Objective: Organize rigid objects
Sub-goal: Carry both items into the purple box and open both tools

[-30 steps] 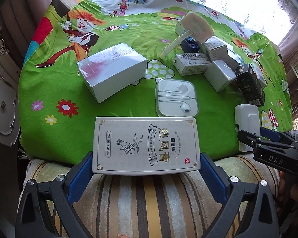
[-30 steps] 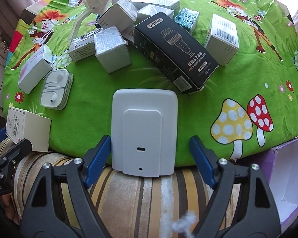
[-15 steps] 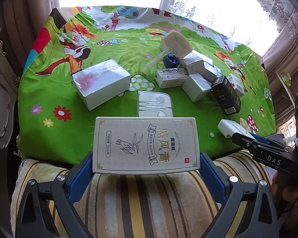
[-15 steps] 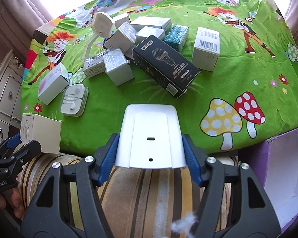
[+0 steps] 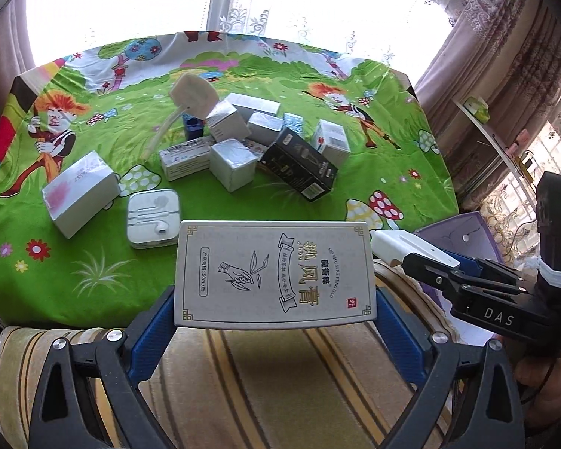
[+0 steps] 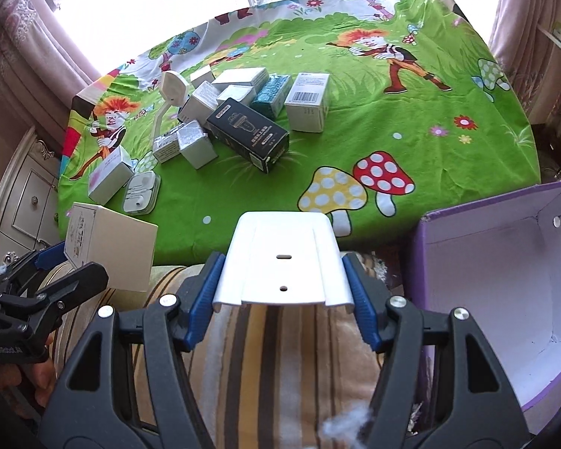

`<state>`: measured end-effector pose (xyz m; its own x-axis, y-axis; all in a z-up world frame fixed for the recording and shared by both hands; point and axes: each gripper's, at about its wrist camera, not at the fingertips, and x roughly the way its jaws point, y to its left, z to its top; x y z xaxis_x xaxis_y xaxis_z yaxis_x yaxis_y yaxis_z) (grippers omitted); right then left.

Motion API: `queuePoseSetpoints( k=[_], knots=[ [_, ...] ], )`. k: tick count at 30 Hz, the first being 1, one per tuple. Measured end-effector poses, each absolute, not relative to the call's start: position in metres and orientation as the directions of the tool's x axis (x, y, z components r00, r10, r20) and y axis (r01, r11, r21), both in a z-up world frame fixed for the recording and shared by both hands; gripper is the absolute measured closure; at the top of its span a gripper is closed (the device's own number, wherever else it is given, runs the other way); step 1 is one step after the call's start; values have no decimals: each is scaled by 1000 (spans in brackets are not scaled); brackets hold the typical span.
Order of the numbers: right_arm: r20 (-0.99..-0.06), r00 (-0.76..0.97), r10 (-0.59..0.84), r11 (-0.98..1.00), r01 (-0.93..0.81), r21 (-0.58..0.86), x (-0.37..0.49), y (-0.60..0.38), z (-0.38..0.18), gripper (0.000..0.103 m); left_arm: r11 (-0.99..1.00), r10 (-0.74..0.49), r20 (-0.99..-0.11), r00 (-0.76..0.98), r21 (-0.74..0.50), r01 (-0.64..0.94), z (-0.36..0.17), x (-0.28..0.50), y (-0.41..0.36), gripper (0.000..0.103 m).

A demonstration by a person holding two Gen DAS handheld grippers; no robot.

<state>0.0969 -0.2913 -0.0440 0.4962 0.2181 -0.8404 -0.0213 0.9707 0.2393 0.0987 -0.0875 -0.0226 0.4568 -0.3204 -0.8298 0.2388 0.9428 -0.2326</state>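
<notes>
My left gripper (image 5: 275, 299) is shut on a flat grey box with Chinese print (image 5: 275, 273), held above the striped cushion at the table's near edge; the same box (image 6: 108, 243) shows at the left of the right wrist view. My right gripper (image 6: 282, 284) is shut on a white plastic case (image 6: 282, 262), its blue pads pressing both sides. That case (image 5: 407, 249) also appears at the right of the left wrist view. An open purple box (image 6: 505, 284) with a white inside stands just right of the right gripper.
On the green cartoon tablecloth (image 6: 411, 131) lies a cluster of small boxes: a black shaver box (image 6: 248, 134), a barcode box (image 6: 306, 101), a teal box (image 6: 271, 95), silver boxes, an earphone case (image 5: 153, 219) and a white lamp (image 5: 192, 91). A striped cushion (image 5: 280, 381) lies below.
Both grippers rose and pulled back from the table with their loads. The right jaws closed onto the white case. The purple box came into view on the right.
</notes>
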Motion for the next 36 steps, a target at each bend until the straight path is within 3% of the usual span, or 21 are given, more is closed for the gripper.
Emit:
queuePoseSetpoints(
  k=[19,31,36],
  knots=[
    [-847,532,3,936,297,190,13,-449,-51,36,783,-458,-835,306,-215,584,-16,71,-263,4],
    [-885,463,-46,872,451,190,-19,-510,-81,35,650,-523,-842,131,-295,700,-33,52,-335,2],
    [-877,480,-23,861,456,226,-21,-513,-84,19,661,-532,-837,128,-316,680,-34,54,-332,0]
  ],
)
